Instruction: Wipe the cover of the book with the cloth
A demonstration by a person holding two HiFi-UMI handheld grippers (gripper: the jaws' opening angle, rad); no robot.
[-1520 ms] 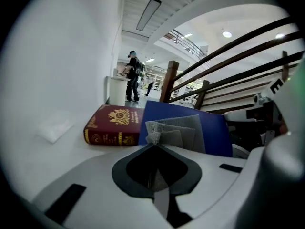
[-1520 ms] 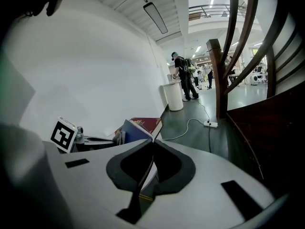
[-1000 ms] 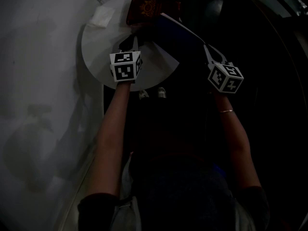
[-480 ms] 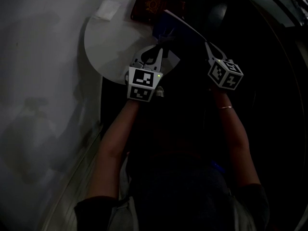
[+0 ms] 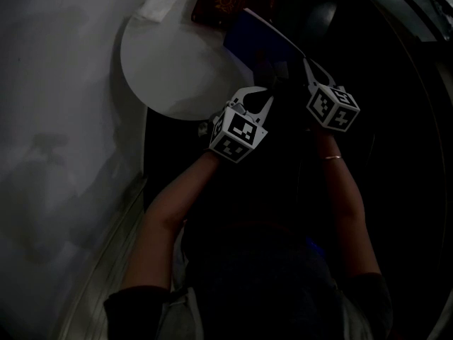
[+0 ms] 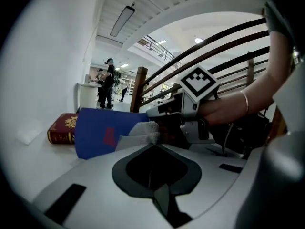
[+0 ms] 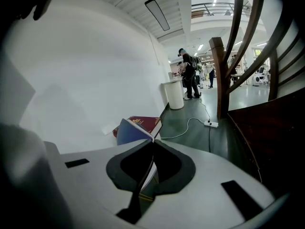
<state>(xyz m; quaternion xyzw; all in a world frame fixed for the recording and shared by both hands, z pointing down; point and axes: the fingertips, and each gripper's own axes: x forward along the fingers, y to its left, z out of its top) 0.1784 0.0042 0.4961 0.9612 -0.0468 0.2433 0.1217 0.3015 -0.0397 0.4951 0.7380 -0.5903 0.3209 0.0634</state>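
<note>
A blue book [image 5: 258,37] stands tilted off the round white table [image 5: 170,69]. My right gripper [image 5: 304,64] is shut on its edge, and in the right gripper view the book [image 7: 129,129] runs edge-on into the closed jaws of that gripper [image 7: 152,143]. My left gripper [image 5: 263,91] is shut on a small white cloth [image 6: 143,133]. The cloth lies against the blue cover [image 6: 102,132], just in front of the left gripper [image 6: 152,145]. The right gripper's marker cube [image 6: 198,82] shows beyond the cloth.
A red book [image 5: 223,2] with a gold emblem lies flat at the table's far side. A small white paper [image 5: 157,7] rests near the table's left rim. A white wall is at the left and dark wooden stair rails [image 7: 243,46] at the right. People [image 7: 188,73] stand far off.
My left gripper has swung right with the cloth, from over the white table to the blue book. The right gripper and the book have kept still.
</note>
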